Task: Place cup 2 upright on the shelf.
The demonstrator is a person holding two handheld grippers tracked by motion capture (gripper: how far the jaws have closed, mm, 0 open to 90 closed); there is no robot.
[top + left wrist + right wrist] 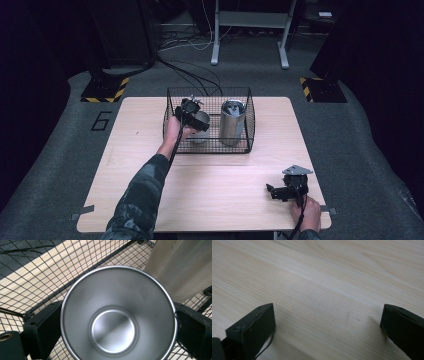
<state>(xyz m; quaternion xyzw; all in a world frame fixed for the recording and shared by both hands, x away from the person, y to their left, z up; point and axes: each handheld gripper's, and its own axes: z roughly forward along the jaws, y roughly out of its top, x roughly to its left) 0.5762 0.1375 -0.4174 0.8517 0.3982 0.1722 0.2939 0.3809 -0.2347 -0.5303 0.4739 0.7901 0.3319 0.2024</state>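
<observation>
A black wire basket stands at the middle back of the wooden table. My left gripper reaches into the basket's left half. It is shut on an empty steel cup, one jaw on each side of the rim. In the left gripper view I look straight down into the steel cup, with basket mesh below it. A taller steel canister stands upright in the basket's right half, close beside the cup. My right gripper rests low over the front right of the table, open, with bare wood between its jaws.
The tall canister is just right of the held cup. The basket's walls rise about as high as the canister. Past the table lie grey carpet, cables and a metal stand; yellow-black floor plates sit at both back corners.
</observation>
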